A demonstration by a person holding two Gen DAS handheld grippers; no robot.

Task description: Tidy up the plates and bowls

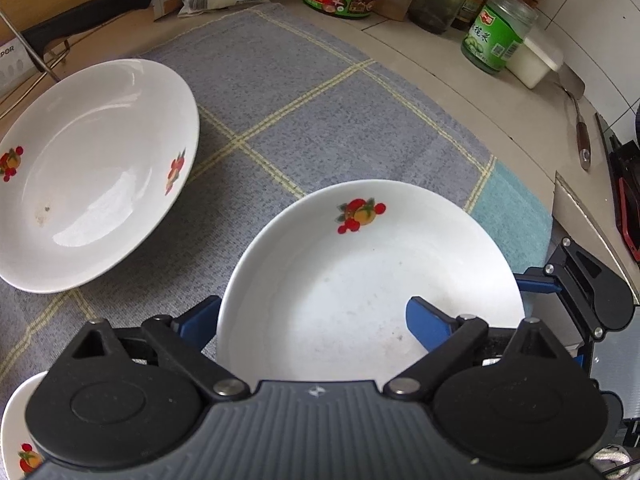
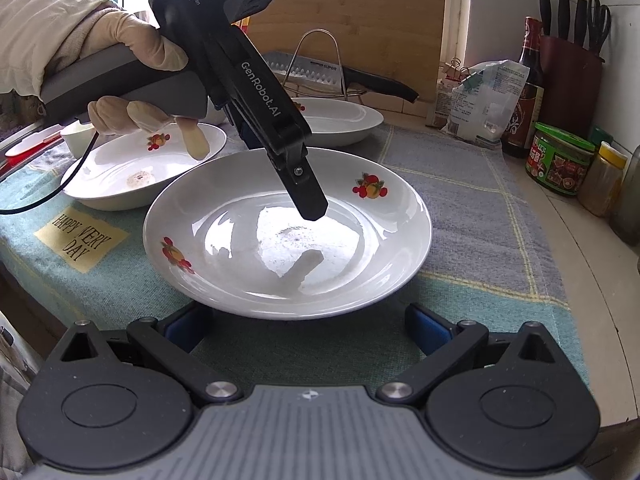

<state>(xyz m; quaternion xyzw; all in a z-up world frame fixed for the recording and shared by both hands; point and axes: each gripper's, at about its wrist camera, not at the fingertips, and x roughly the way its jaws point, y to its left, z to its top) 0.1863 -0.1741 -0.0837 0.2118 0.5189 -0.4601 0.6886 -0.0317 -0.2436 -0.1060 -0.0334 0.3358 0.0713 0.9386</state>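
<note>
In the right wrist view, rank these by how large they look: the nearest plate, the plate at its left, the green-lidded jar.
1. Nearest plate, clearly largest.
2. Left plate, smaller-looking, though farther and partly covered, so true size is unsure.
3. Green-lidded jar, smallest.

A glossy white glazed plate (image 2: 288, 236) with a red fruit print mirrors the light; under it lies a matt woven cloth (image 2: 472, 216) of grey-blue with pale yellow lines. Behind the plate stand a bare wooden board (image 2: 360, 20) and a thin shiny metal wire rack (image 2: 320, 64). To the plate's right sit a crinkled plastic bag (image 2: 488, 96) and a green plastic-lidded jar (image 2: 560, 156).
</note>
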